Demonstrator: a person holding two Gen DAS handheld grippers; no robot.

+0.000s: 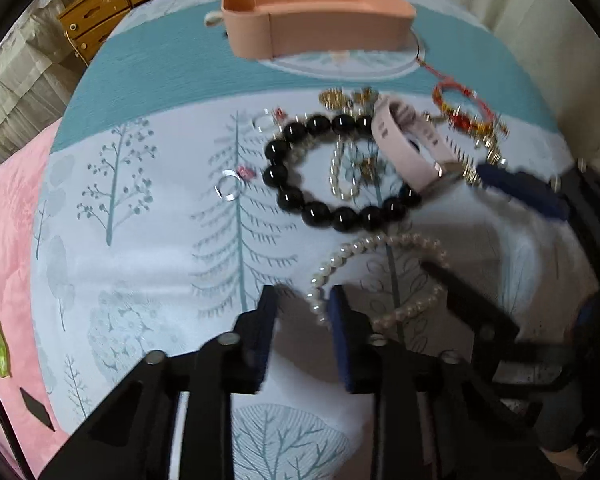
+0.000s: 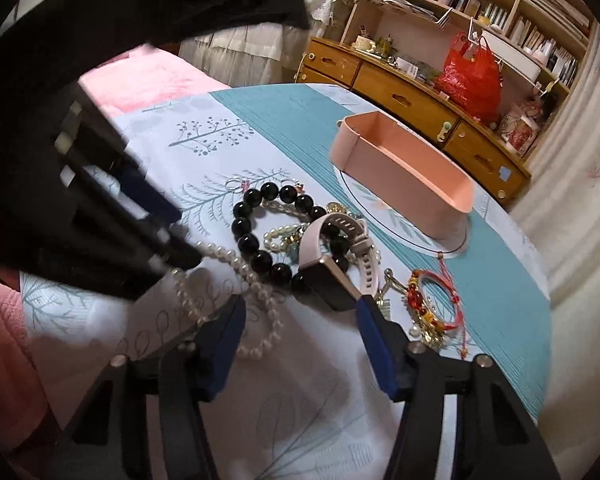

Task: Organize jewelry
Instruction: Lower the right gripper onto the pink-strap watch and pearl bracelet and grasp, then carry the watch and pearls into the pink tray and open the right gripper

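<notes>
A pile of jewelry lies on the tree-print cloth: a black bead bracelet, a pink smartwatch, a white pearl strand, a red cord bracelet and small rings. A pink open box stands behind them. My left gripper is open, its fingers either side of the pearl strand's near loop. My right gripper is open, its fingers either side of the watch's black face.
The cloth covers a table with a teal band across the back. Pink bedding lies to the left. Wooden drawers and shelves stand behind, with a red bag on top.
</notes>
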